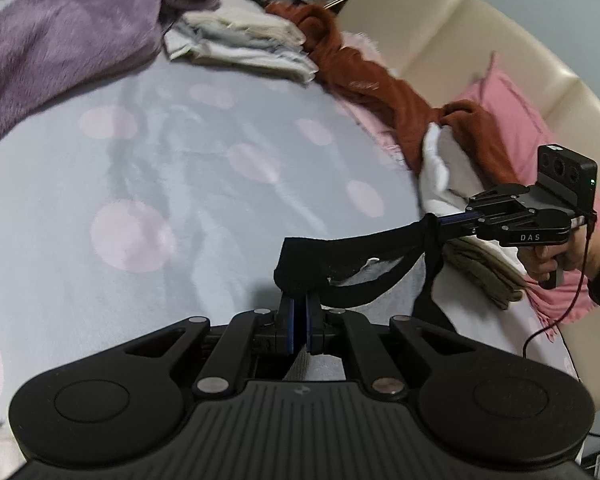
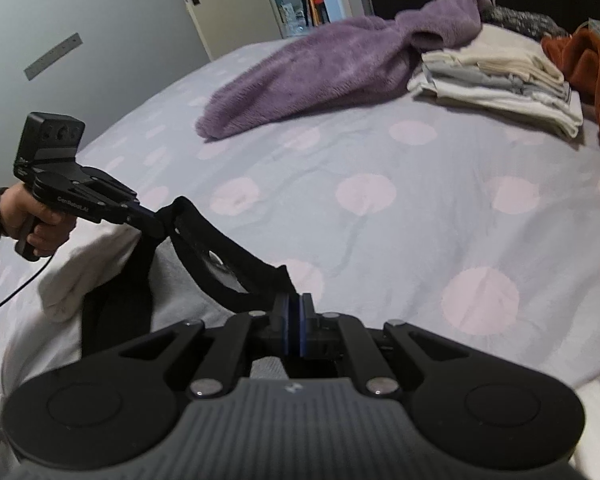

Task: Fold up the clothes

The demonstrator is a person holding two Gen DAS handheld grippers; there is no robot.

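A grey garment with a black neckband (image 1: 340,276) is held up above the bed (image 1: 180,168), which is covered by a pale blue sheet with pink dots. The neckband is stretched between the two tools. In the left wrist view, the left tool (image 1: 300,312) is seen with its blue-edged pads drawn together and clamped on the left end of the black neckband, while the right tool (image 1: 440,222) is clamped on the other end, to the right of it and gripped by the person's right hand (image 1: 556,256). In the right wrist view, the right tool (image 2: 295,320) is shown pinched shut on the neckband, and the left tool (image 2: 156,232), carried in the left hand (image 2: 36,216), is closed on the far end of the same band. The grey body of the garment hangs below the neckband towards the bed.

Relative to the held garment, a purple fleece item (image 2: 320,72) is laid well apart at the far side of the bed. A stack of folded pale clothes (image 2: 496,80) is set just beside the fleece, touching it. A rust-brown garment (image 1: 380,92) is draped beyond the stack, along the bed's edge beside a cream padded headboard (image 1: 480,40). A pink cloth (image 1: 508,100) is seen near the headboard. White clothing (image 1: 436,176) is bunched close behind the right tool. A folded olive item (image 1: 484,272) lies beneath that tool.
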